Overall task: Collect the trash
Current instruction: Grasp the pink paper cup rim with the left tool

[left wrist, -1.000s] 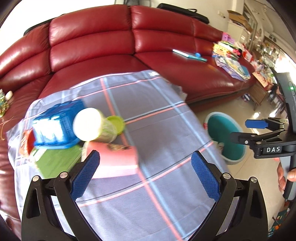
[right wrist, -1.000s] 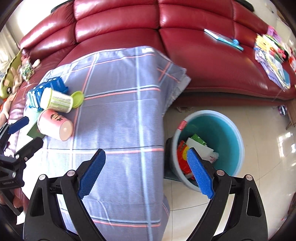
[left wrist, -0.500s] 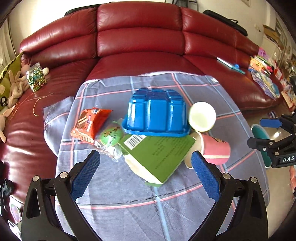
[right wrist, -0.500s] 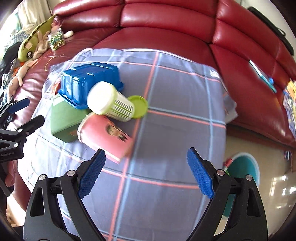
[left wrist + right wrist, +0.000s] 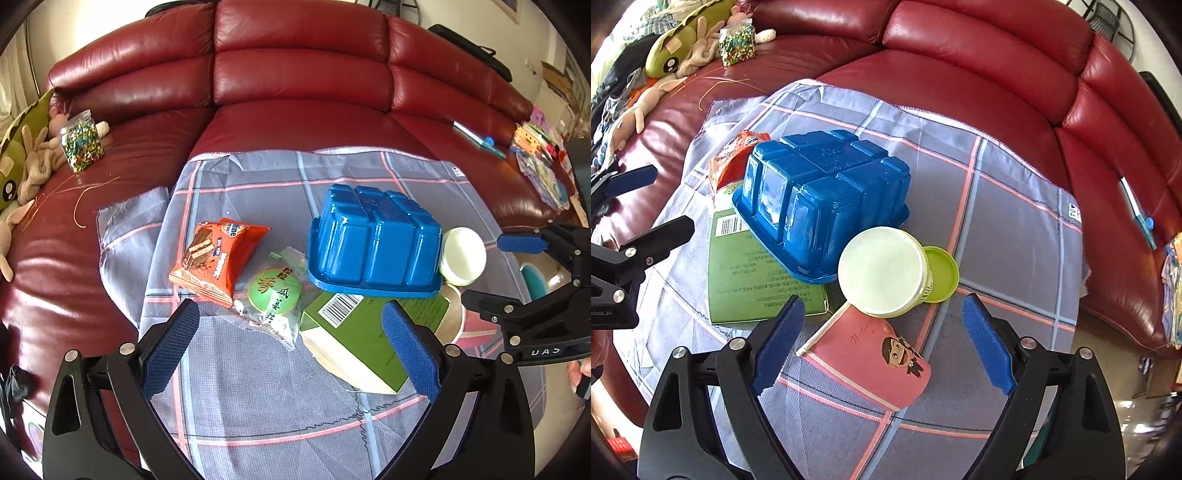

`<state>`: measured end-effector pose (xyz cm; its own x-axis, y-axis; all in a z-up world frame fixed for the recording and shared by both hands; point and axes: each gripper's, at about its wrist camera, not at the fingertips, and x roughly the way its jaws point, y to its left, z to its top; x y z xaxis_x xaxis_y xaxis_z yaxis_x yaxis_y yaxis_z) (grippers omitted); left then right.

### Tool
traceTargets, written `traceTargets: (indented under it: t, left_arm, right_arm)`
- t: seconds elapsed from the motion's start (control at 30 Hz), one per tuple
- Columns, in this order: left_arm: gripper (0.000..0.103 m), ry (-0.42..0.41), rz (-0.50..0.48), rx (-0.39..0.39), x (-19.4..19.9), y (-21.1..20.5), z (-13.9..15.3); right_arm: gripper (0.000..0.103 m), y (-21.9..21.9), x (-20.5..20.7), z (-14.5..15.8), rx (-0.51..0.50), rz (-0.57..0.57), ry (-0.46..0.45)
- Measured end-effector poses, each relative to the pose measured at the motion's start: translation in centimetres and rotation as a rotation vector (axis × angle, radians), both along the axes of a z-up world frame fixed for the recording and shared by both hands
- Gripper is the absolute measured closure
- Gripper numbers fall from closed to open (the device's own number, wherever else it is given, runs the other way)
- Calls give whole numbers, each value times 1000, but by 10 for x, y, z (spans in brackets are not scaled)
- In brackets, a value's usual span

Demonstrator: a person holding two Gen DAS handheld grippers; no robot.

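Trash lies on a grey plaid cloth (image 5: pixel 266 398) over the red sofa. An orange wafer packet (image 5: pixel 218 258), a clear wrapper with a green pastry (image 5: pixel 275 299), a green box (image 5: pixel 365 332) and an upturned blue plastic tub (image 5: pixel 373 243) show in the left wrist view. My left gripper (image 5: pixel 291 347) is open and empty, hovering above the pastry wrapper and the box. In the right wrist view a pink paper cup (image 5: pixel 871 354) lies on its side, below a white-bottomed cup (image 5: pixel 882 271) with a green lid (image 5: pixel 942 273). My right gripper (image 5: pixel 886 343) is open and empty around the pink cup.
A jar of glitter (image 5: pixel 81 146) and plush toys (image 5: pixel 26 166) lie on the sofa at the left. Books and papers (image 5: pixel 539 166) lie on the sofa at the far right. A sliver of the teal bin (image 5: pixel 533 282) shows past the cloth's right edge.
Both grippers have swung left from the bin side over the trash pile and come closer. The right gripper now frames the pink cup; the left has neared the wrapper and box. Both stay open.
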<state>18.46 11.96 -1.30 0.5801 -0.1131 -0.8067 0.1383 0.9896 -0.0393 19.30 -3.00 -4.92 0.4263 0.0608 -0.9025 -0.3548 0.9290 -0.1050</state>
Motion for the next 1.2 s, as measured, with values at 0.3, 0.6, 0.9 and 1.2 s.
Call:
traceTargets:
  t: [0.3,0.6,0.9,1.2]
  left_arm:
    - [4,24,-5,-16,0,2,-9]
    - [4,46,-78,-21,-30,-31,-22]
    - [4,36,-92,-40,-46,-52,-16]
    - [20,60,-296,-93,-65,-125,-8]
  right_arm:
    - [55,0,11,-14,23,17,18]
    - [102,-20,-2,0,129,-5,24]
    - [98,-40,-17,2,131,-8,38]
    - [73,-108,-30,0,155,-120,20]
